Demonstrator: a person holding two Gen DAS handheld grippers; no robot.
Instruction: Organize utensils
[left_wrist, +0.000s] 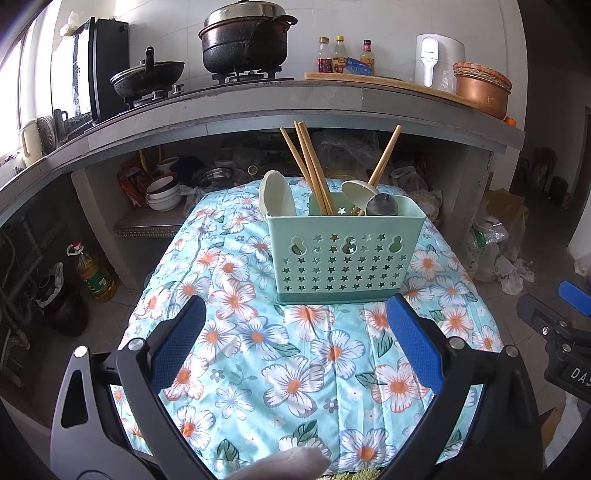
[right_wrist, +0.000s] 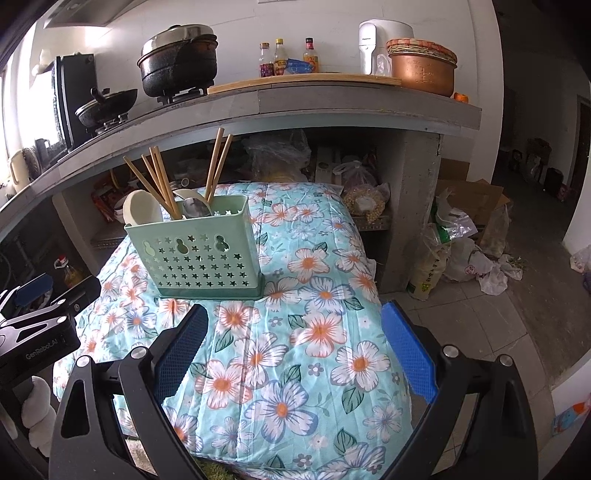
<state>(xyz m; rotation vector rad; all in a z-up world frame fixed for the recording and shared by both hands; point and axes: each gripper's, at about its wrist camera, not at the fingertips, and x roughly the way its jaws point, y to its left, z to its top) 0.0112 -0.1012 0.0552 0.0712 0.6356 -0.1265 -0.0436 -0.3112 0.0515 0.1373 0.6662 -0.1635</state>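
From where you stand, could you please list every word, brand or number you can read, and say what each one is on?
"GenRobot.AI": on the black body of the left gripper, seen in the right wrist view.
"DAS": a cut-off label on the right gripper, seen in the left wrist view.
White appliance: brand too small to read.
Copper pot: scale marks blurred.
Sauce bottles and rice sack: print unreadable.

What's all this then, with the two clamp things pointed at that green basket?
A person holds a two-finger gripper in each hand, sorting utensils. The left gripper and right gripper are both open and hold nothing. On the floral cloth stands a green caddy holding wooden chopsticks, pale spoons and a metal spoon. Nothing lies loose on the cloth, so the sorting looks done.
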